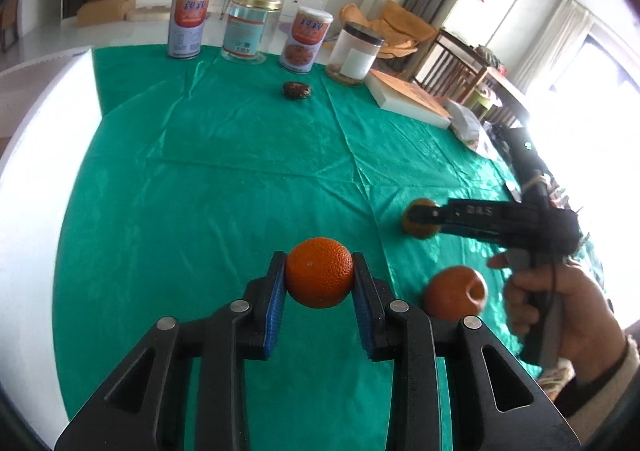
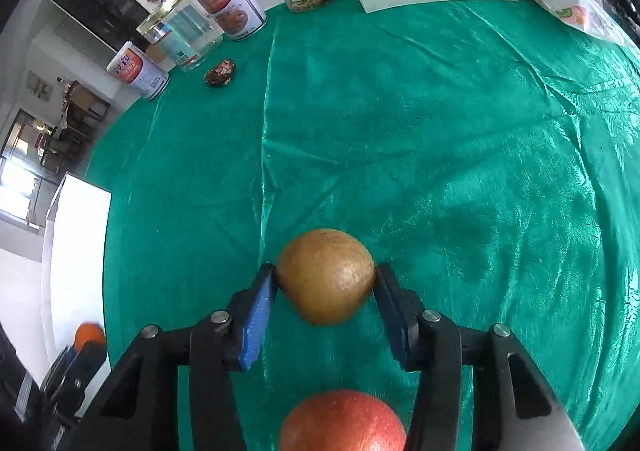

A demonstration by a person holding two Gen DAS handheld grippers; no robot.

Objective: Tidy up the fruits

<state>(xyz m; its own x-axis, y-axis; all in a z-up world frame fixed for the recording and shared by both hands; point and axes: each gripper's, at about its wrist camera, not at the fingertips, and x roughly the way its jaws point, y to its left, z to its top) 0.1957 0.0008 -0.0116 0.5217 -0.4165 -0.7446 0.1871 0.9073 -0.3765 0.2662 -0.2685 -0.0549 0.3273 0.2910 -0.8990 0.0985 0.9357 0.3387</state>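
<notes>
Left gripper: clenched on orange.
Right gripper: grasping brown fruit.
Left to do: second orange on the tablecloth; dark fruit near far edge.

Near orange cut off by the bottom edge. Brown fruit half hidden behind the right claw. Far left orange blurred. Can labels too small to read.

Orange gripped aloft, brown fruit gripped, second orange on cloth
</notes>
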